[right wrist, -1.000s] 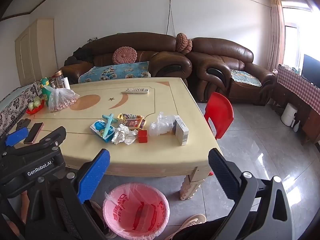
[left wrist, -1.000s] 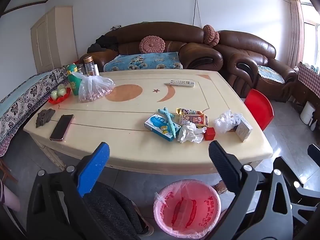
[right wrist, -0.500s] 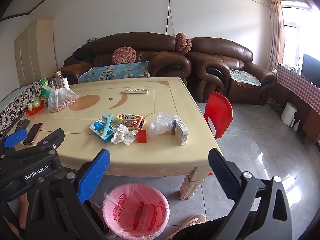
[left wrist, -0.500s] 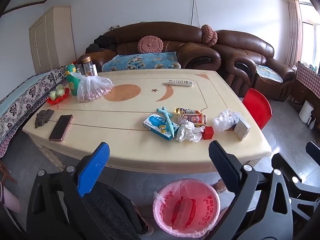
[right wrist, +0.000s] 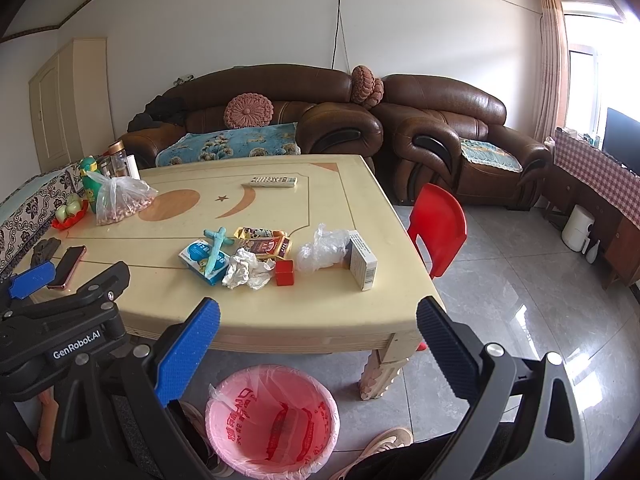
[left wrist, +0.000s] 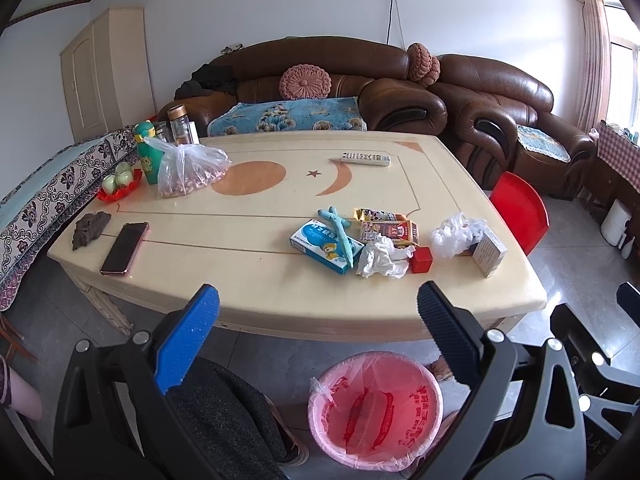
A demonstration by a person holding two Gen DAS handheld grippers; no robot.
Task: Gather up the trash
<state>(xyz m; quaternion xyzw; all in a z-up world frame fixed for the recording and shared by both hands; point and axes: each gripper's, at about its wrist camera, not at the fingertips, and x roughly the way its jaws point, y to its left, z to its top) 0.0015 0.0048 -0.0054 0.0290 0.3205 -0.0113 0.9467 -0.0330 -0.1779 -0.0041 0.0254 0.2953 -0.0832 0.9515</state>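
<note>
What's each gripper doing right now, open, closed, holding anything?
Left gripper: open, holding nothing, short of the table.
Right gripper: open, holding nothing, above the pink bin.

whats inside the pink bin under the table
The pink-lined round bin on the floor shows only its bag with red print; no trash is visible inside. Its very bottom is not clearly seen, and its near rim is cut off by the right gripper.

Right tool (right wrist: pixel 318 322) gapes empty above pink-lined bin (right wrist: pixel 272 420); crumpled tissue (right wrist: pixel 248 270) lies on table (right wrist: pixel 280 316).
</note>
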